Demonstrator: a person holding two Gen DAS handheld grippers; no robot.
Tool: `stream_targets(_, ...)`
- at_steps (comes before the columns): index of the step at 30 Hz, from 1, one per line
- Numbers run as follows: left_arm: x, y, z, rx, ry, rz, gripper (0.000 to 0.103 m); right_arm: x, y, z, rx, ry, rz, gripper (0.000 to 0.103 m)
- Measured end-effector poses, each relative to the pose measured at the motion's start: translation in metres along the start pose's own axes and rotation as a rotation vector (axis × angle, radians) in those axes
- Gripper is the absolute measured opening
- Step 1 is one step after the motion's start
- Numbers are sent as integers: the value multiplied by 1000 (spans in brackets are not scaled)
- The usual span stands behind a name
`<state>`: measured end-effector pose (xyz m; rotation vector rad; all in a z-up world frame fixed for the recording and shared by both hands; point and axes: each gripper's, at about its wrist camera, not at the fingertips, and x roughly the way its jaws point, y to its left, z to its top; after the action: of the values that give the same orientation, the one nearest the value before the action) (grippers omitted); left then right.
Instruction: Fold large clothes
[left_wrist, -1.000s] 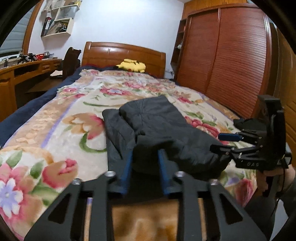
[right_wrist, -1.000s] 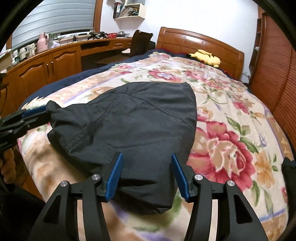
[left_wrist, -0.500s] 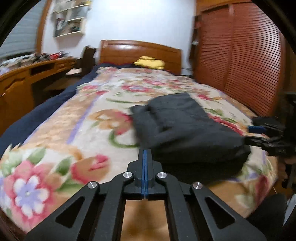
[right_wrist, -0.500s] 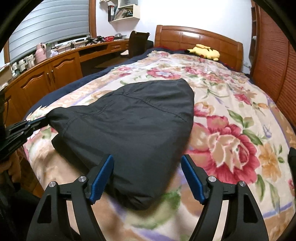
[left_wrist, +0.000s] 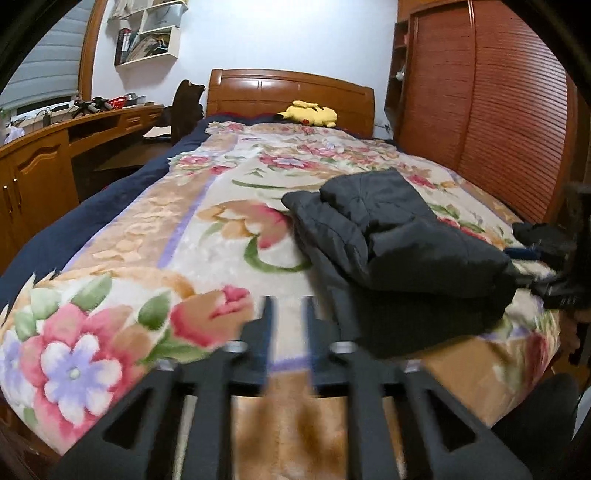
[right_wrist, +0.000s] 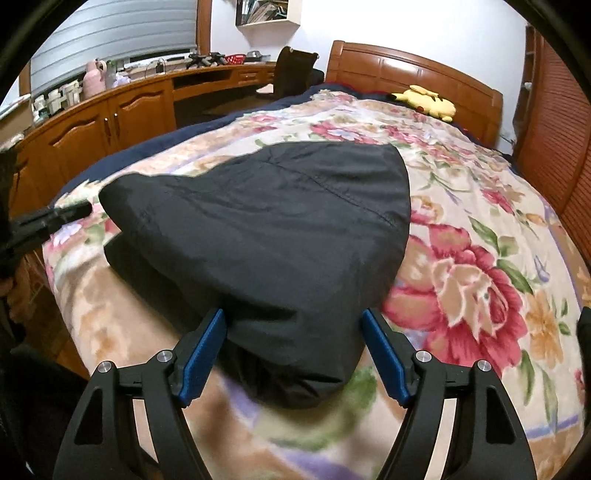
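Shelves (left_wrist: 147, 40) high on the far wall in the left wrist view are like open boxes, with books and papers inside. Below them is a big bed with a soft, fuzzy blanket (left_wrist: 122, 295) covered in pink and purple flowers. A dark jacket (left_wrist: 391, 236) lies folded on the right side of the bed, near the foot. It looks puffy and smooth, in a thick bundle with a flat part under it. The left gripper (left_wrist: 288, 325) is low in the picture over the near edge of the blanket, to the left of the jacket. Its two fingers have a small gap between them and hold nothing. They are blurry, so their tips are hard to see. A yellow soft toy (left_wrist: 310, 113) lies far away by the wooden headboard (left_wrist: 288, 88). At the right edge, the right gripper (left_wrist: 554, 273) is dark and partly cut off, just beside the jacket.

From the right wrist view, the jacket (right_wrist: 280, 229) fills the middle of the bed and looks like a big rounded triangle with a stitched line across it. The right gripper (right_wrist: 293, 332) has its blue fingers (right_wrist: 201, 350) spread wide, one on each side of the near end of the jacket. I cannot tell if they touch it. The near edge of the jacket is blurry. The left gripper (right_wrist: 55, 216) pokes in at the left edge, near the jacket's left corner, and most of it is cut off. A wooden desk (right_wrist: 110, 107) with cupboard doors runs along the left, with bottles and small things on top that are too small to make out. The yellow soft toy (right_wrist: 424, 101) is at the far end.
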<state>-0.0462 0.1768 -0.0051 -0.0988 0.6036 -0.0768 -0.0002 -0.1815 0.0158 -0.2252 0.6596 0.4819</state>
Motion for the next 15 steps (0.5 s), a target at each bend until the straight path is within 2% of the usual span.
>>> stream_targets(1, 0, -1, -1, 4, 3, -6, 46, -3, -1, 1, 2, -11, 2, 77)
stream_targets(2, -1, -3, -2, 9, 7, -12, 50, -7, -4, 3, 4, -24, 3, 77)
stream_targets(4, -1, -10, -2, 25, 7, -23, 68, -15, -11, 7, 13, -52, 5, 77)
stream_targets(6, -1, -18, -2, 43, 5, -30, 75, -20, -18, 11, 17, -74, -10, 77)
stream_targets(10, 1, -28, -2, 47, 10, -18, 76, -16, -37, 21, 26, -87, -47, 77)
stream_targets(15, 8, -36, -5, 76, 19, 12, 76, 15, -60, 36, 42, -85, -60, 77)
